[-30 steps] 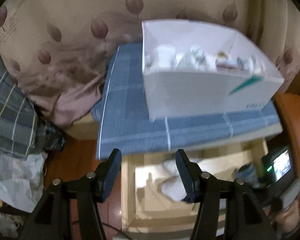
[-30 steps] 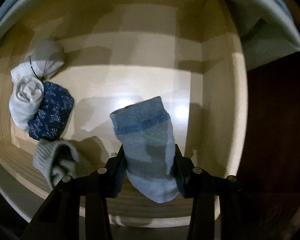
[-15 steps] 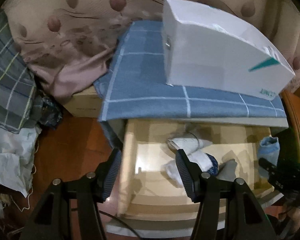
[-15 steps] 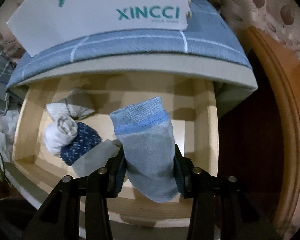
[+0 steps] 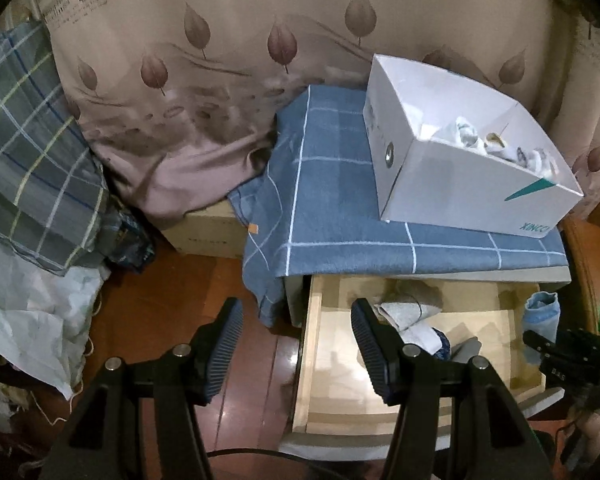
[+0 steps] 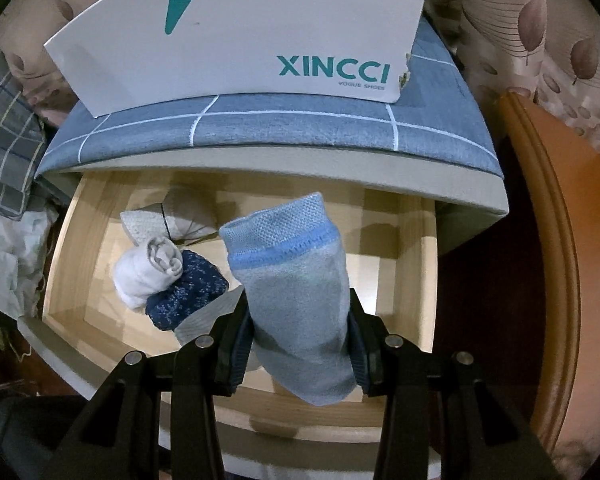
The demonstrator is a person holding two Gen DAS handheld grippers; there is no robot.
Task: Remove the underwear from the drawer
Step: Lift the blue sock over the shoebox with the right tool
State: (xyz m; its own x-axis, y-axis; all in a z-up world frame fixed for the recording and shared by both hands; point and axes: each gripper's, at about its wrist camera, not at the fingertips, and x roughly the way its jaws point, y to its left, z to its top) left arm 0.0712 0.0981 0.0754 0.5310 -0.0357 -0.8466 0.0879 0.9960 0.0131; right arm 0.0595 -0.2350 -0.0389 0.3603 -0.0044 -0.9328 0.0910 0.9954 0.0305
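Note:
My right gripper is shut on a light blue rolled piece of underwear, held above the open wooden drawer. Inside the drawer lie a white roll, a dark blue speckled roll, a grey tied bundle and a pale grey piece. In the left wrist view the same drawer is at lower right, with the blue roll and the right gripper at its right end. My left gripper stands open and empty, over the floor and the drawer's left edge.
A white shoe box with small items sits on the blue checked cloth covering the cabinet top. A leaf-patterned curtain hangs behind. Plaid fabric and white bags lie left. An orange wooden frame stands right.
My right gripper has risen out of the drawer with the light blue roll, so the cabinet top and box came into view. My left gripper has drifted left and up, away from the drawer.

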